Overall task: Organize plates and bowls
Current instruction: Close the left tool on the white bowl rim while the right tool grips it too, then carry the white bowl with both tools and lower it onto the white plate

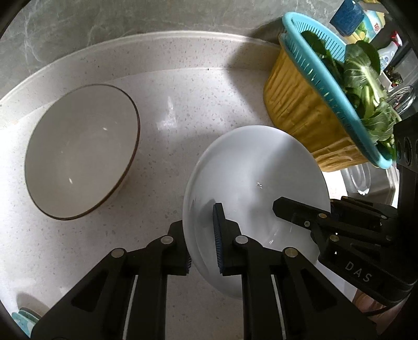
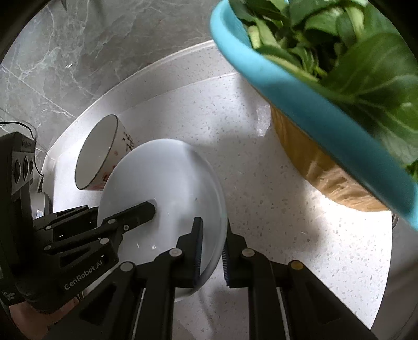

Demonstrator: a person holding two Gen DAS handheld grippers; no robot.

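Note:
A plain white bowl (image 1: 256, 177) (image 2: 162, 177) stands on the speckled white counter (image 1: 183, 104). My left gripper (image 1: 202, 251) (image 2: 118, 209) is shut on its left rim, one pad inside the bowl and one outside. On the opposite rim my right gripper (image 2: 212, 251) (image 1: 305, 206) is shut in the same way. A second bowl (image 1: 81, 149) (image 2: 96, 154), cream with a dark brown rim and red and black print on its outside, sits to the left, apart from both grippers.
A blue colander (image 1: 326, 78) (image 2: 300, 104) full of leafy greens rests in a yellow basin (image 1: 300, 109) close on the right. A grey marble wall (image 1: 78, 26) runs behind the counter. Bottles (image 1: 347, 15) stand at the far right.

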